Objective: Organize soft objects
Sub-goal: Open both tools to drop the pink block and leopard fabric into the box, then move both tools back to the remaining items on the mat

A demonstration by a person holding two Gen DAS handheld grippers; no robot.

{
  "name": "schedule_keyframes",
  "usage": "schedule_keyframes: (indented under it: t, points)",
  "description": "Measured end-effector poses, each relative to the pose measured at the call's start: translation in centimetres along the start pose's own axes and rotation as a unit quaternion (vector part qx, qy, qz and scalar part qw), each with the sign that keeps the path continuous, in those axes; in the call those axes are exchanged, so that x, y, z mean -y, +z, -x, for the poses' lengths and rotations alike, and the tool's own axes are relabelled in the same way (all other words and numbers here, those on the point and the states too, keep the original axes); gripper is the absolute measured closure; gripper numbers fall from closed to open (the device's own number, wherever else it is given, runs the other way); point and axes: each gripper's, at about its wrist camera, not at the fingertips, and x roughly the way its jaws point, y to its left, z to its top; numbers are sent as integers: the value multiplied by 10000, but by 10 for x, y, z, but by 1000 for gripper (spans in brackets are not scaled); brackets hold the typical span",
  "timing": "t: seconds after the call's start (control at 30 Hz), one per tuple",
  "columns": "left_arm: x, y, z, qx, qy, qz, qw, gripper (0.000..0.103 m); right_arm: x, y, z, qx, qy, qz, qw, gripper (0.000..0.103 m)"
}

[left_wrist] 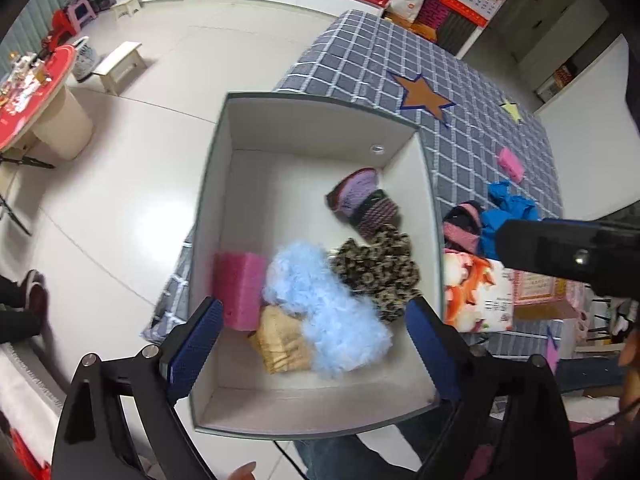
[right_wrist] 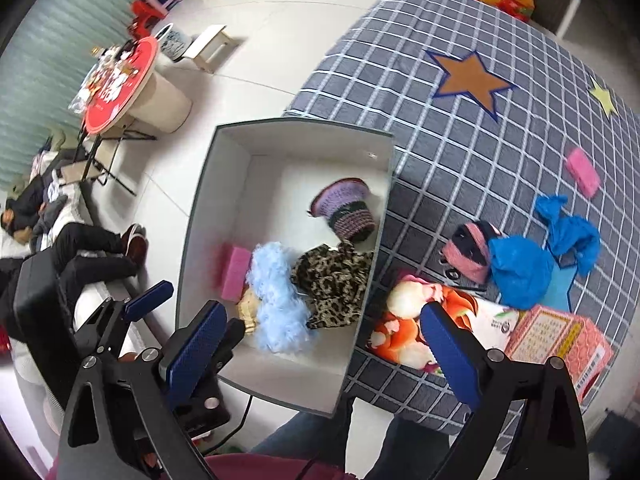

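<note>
Hanging over the white box [left_wrist: 248, 184], the left gripper [left_wrist: 316, 344] stands wide apart with nothing between its blue pads; the right gripper [right_wrist: 324, 344] is equally spread and empty. No earlier look is at hand to compare.

Only the right wrist view takes in the left gripper's own blue finger [right_wrist: 148, 300] just outside the box's left wall, and the pink patterned carton [right_wrist: 560, 344] beyond the box's right wall. The left wrist view shows the beige knitted piece [left_wrist: 282, 342] more fully.

Inside the box, the fluffy pale-blue piece [left_wrist: 324, 304] runs lengthwise from mid-box toward the near wall. Left of it is a blocky pink sponge [left_wrist: 240, 290]; right of it, crumpled leopard-print cloth [left_wrist: 378, 272]; toward the far corner, a tilted purple-and-dark crocheted hat [left_wrist: 360, 200].

Outside the box, on the grey checked cover [right_wrist: 460, 152], lie crinkled blue plastic [right_wrist: 528, 264] and another pink sponge [right_wrist: 582, 172].
</note>
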Motion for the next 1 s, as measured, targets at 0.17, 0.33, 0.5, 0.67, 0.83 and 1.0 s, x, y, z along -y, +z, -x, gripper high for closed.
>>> schedule_keyframes:
  t: [0.17,0.33,0.5,0.67,0.83,1.0]
  points:
    - [13,3,-1,-49,-289,-84,9995,9,18,-3,0,-80,109,-327,9994,5]
    - [32,8,-5,-143,-211,-426,9988,9,41,-7,5,-97,180,-667,9976,5]
    - [57,22,-6,-187,-302,-727,9967,9,88,-10,32,235,162,-1210,9922,5]
    - [109,46,-7,-134,-162,-1500,9885,9,162,-19,67,609,49,-2071,9764,5]
    - [168,68,-33,-329,-14,-2311,9724,9,237,-44,81,727,-39,-2945,9529,5]
    - [224,83,-82,-769,114,-2928,9530,9,292,-77,73,591,52,-3599,9311,5]
